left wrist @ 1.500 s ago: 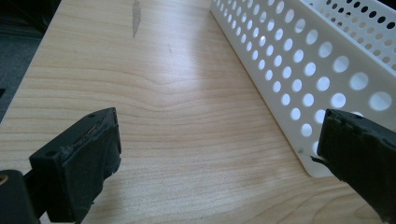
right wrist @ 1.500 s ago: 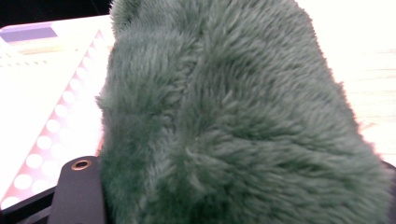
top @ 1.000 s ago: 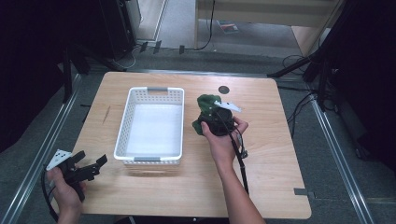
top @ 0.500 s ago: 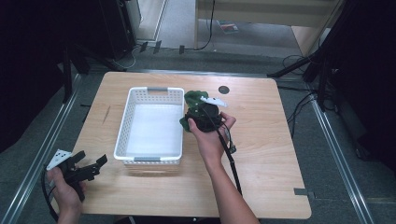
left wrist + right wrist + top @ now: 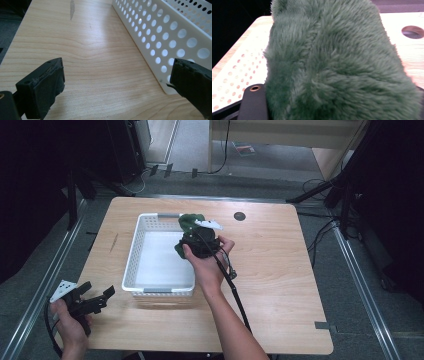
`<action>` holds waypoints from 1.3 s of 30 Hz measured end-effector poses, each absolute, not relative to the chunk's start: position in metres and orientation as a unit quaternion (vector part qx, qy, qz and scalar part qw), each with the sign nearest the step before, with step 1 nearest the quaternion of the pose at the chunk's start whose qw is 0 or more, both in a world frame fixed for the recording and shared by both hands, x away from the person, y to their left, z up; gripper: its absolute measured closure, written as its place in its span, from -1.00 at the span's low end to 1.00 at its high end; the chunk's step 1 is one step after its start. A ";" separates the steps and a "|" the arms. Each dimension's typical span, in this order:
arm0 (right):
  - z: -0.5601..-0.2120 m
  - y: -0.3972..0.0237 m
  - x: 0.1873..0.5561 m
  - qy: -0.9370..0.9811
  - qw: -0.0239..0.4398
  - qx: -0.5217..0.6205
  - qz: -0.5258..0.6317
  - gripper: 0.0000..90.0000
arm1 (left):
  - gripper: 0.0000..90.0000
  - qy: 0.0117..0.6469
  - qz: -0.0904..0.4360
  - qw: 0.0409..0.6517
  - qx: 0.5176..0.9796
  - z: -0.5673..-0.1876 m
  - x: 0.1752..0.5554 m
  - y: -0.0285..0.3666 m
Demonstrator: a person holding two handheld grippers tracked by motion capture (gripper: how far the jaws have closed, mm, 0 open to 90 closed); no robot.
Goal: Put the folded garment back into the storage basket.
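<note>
A green plush toy (image 5: 189, 223) hangs over the right rim of the white perforated basket (image 5: 145, 225), with my right gripper (image 5: 192, 237) shut on it. In the right gripper view the green plush toy (image 5: 332, 60) bulges over the jaws, and the basket (image 5: 234, 75) lies below at left. My left gripper (image 5: 102, 297) rests at the table's front left corner, open and holding nothing. The left gripper view has both black pads (image 5: 45, 85) wide apart over bare wood, with the basket's wall (image 5: 160, 42) to the right.
A round cable hole (image 5: 239, 216) sits in the tabletop behind the right hand. The right gripper's black cable (image 5: 232, 287) trails across the wood toward the front. Metal rails (image 5: 55, 255) run along both sides of the table.
The right hand has carried the green plush toy leftward from the table's right half to the basket's right rim. The left gripper has stayed put.
</note>
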State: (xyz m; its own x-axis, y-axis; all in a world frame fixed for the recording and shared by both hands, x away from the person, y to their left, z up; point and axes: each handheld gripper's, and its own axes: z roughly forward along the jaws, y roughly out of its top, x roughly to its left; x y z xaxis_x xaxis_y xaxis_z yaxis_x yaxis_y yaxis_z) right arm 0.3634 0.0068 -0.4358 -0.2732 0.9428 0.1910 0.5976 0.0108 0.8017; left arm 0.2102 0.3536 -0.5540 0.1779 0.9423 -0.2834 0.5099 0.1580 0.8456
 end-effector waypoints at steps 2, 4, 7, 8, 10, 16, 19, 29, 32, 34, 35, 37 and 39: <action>-0.436 0.010 0.363 0.682 0.206 0.565 0.416 -0.32 | -0.99 0.598 0.229 0.471 0.607 -0.554 0.210 0.354; -0.437 0.019 0.363 0.684 0.204 0.562 0.418 -0.33 | -0.99 0.597 0.229 0.472 0.607 -0.554 0.210 0.354; -0.437 0.025 0.363 0.685 0.202 0.561 0.418 -0.33 | -0.99 0.597 0.229 0.472 0.607 -0.554 0.210 0.354; -0.438 0.027 0.363 0.687 0.201 0.560 0.418 -0.33 | -0.99 0.597 0.229 0.472 0.607 -0.554 0.210 0.354; -0.440 0.032 0.364 0.688 0.197 0.559 0.419 -0.33 | -0.99 0.597 0.229 0.472 0.607 -0.554 0.210 0.354; -0.444 0.047 0.365 0.692 0.189 0.557 0.418 -0.33 | -0.99 0.597 0.229 0.472 0.606 -0.554 0.210 0.354; -0.447 0.055 0.365 0.697 0.187 0.552 0.419 -0.33 | -0.99 0.597 0.230 0.472 0.606 -0.554 0.210 0.354; -0.459 0.081 0.372 0.699 0.180 0.550 0.419 -0.34 | -0.99 0.597 0.230 0.473 0.606 -0.554 0.210 0.354; -0.464 0.087 0.376 0.698 0.186 0.548 0.421 -0.34 | -0.99 0.597 0.230 0.474 0.605 -0.554 0.210 0.354; -0.467 0.091 0.378 0.697 0.189 0.546 0.424 -0.35 | -0.99 0.597 0.230 0.474 0.605 -0.554 0.210 0.354; -0.469 0.093 0.379 0.697 0.190 0.545 0.425 -0.35 | -0.99 0.597 0.230 0.474 0.605 -0.554 0.210 0.354; -0.473 0.096 0.382 0.697 0.193 0.546 0.423 -0.36 | -0.99 0.598 0.229 0.474 0.605 -0.554 0.210 0.354; -0.477 0.099 0.384 0.696 0.190 0.547 0.424 -0.36 | -0.99 0.597 0.230 0.474 0.605 -0.554 0.210 0.354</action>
